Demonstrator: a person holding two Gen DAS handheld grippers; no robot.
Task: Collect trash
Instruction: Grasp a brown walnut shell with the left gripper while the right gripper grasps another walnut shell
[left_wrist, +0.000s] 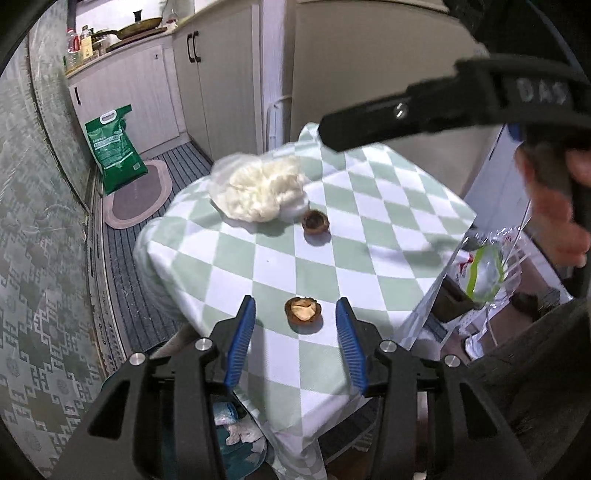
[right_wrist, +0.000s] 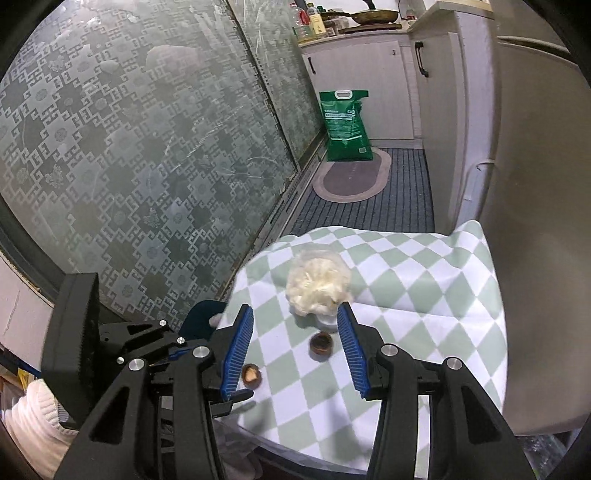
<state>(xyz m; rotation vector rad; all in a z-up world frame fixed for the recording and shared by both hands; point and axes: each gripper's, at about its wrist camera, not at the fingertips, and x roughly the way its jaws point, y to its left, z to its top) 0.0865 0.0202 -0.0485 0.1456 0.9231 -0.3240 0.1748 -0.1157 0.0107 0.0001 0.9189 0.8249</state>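
A: Left gripper is gaping, nothing in it, near nut shell dead ahead between its pads on the checkered cloth.

B: And the right gripper?

A: Gaping too, lined up on the far shell.

The left tongs hang with jaws apart over the checked tabletop, a brown nutshell half between the blue pads, untouched. Beyond that shell lie a darker shell half and a clear bag of white scraps. The right tongs cross above, blurred.
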